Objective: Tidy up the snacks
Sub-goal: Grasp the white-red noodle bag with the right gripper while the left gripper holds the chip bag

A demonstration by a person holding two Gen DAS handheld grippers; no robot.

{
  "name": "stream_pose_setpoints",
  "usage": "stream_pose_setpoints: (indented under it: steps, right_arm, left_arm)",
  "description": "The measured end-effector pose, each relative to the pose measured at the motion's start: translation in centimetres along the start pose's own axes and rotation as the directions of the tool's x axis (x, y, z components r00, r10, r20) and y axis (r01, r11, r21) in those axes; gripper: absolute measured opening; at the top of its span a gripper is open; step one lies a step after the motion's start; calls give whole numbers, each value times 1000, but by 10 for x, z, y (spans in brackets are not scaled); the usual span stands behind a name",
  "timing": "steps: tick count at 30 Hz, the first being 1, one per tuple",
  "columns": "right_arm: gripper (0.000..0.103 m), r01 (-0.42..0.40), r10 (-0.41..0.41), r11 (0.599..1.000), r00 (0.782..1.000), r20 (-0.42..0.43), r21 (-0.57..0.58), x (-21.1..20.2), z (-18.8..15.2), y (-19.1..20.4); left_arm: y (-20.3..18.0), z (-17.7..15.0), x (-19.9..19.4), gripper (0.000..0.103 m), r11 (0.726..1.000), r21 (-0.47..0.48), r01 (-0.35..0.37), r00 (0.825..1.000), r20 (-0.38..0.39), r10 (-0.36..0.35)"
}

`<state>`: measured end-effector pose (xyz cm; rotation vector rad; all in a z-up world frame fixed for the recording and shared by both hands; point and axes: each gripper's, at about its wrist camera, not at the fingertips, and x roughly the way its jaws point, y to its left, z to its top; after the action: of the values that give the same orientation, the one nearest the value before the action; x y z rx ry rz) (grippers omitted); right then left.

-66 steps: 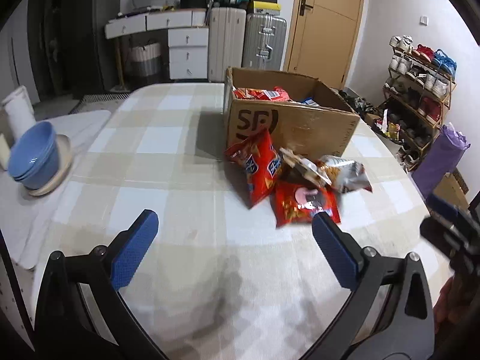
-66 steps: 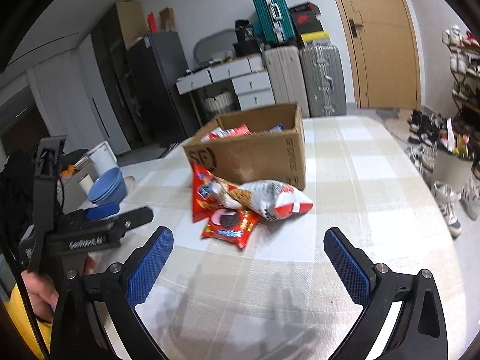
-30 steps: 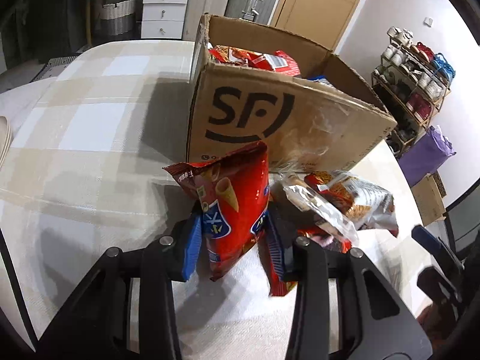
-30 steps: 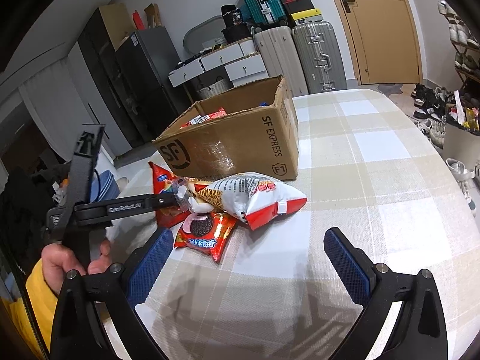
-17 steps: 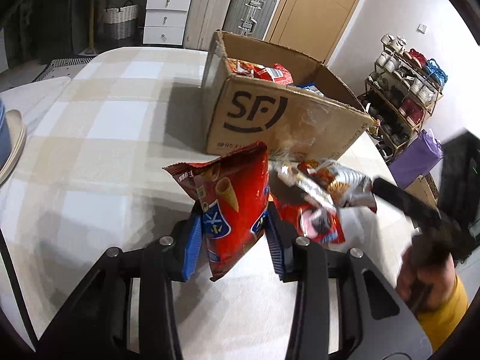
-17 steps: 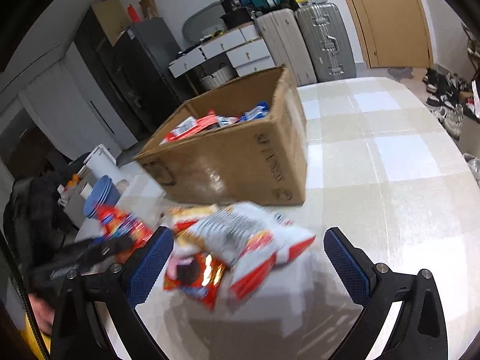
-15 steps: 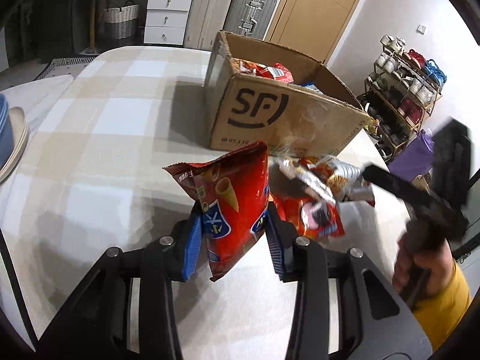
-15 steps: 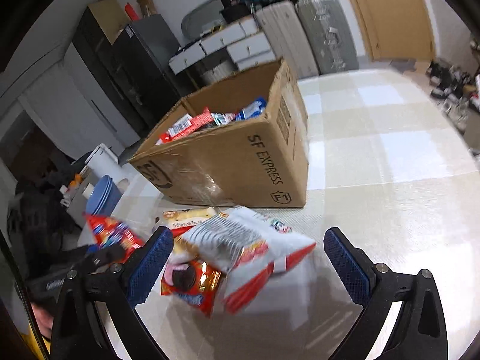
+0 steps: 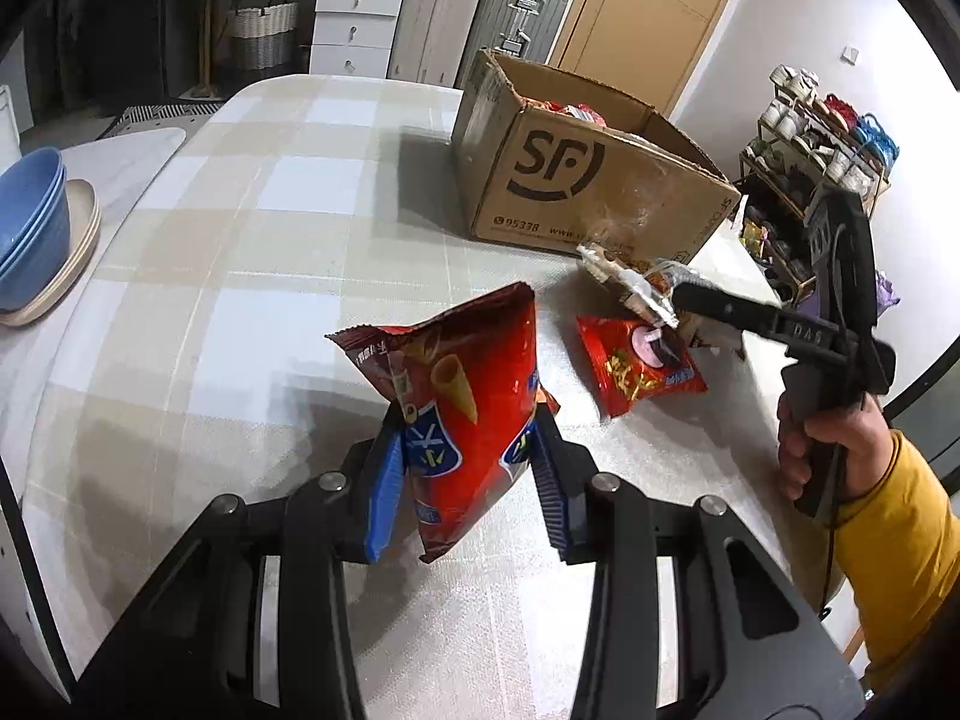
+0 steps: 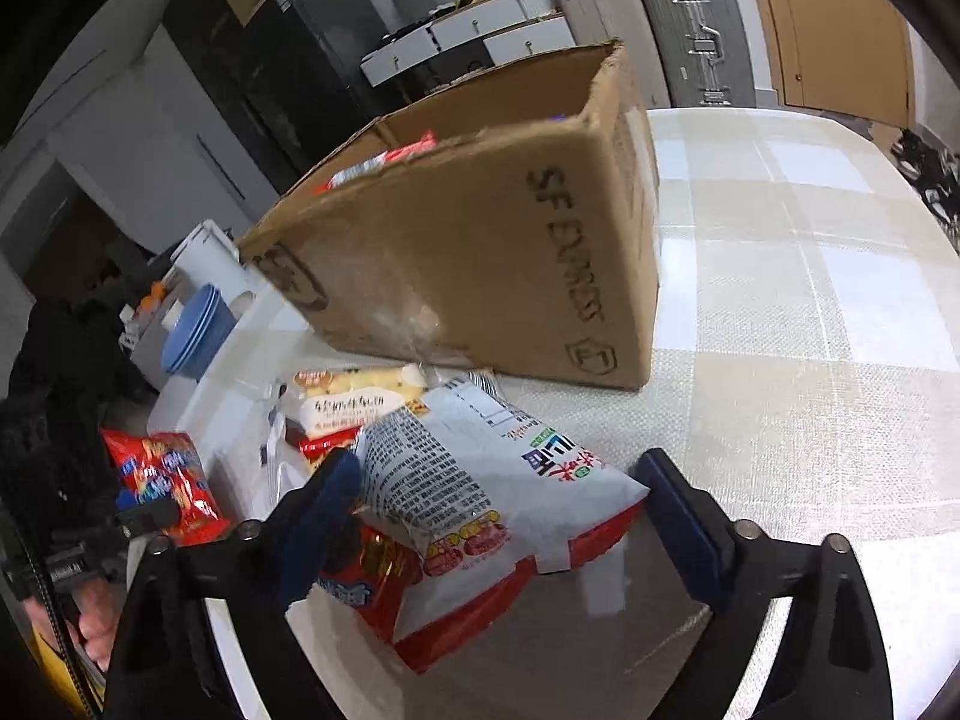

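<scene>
My left gripper [image 9: 465, 480] is shut on a red cone-snack bag [image 9: 462, 396] and holds it above the table; the bag also shows in the right wrist view [image 10: 159, 486]. My right gripper [image 10: 504, 516] is open, its jaws on either side of a white and red chip bag [image 10: 480, 510] lying on the table. Under that bag lies a red cookie packet [image 10: 372, 570], also in the left wrist view [image 9: 639, 369]. A pale snack packet [image 10: 354, 393] lies behind. The open SF cardboard box [image 9: 576, 180] holds several snacks.
Stacked blue bowls [image 9: 27, 222] on a plate stand at the table's left edge. Suitcases [image 9: 516, 6] and white drawers [image 9: 354, 18] stand behind the table. A shoe rack [image 9: 822, 138] is at the right. The checked tablecloth [image 9: 270, 210] stretches left of the box.
My left gripper closed on the red cone-snack bag and lifted it back from the pile. My right gripper moved down and forward until its jaws straddle the white and red chip bag.
</scene>
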<state>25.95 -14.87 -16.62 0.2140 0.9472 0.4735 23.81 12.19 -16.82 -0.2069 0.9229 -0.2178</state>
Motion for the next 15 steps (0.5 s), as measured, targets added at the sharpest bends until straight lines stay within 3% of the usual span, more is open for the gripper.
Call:
stream_pose_setpoints:
  steps: [3,8,15]
  right_arm:
    - [76,-10,10,1000,1000,-4,-5,-4,-8,1]
    - [68,-43,43,999,999,-5,4,-13,-22,1]
    - [65,-74,72,996,997,35,43,-34,-39,1]
  left_arm:
    - [-3,-1,-5,36,1000,2,5,1000,7,-5]
    - [-10,-6,-10,36,1000,10,9,1000,10,-9]
    - [-13,-13,-25,36,1000,8,6,1000,17,-6]
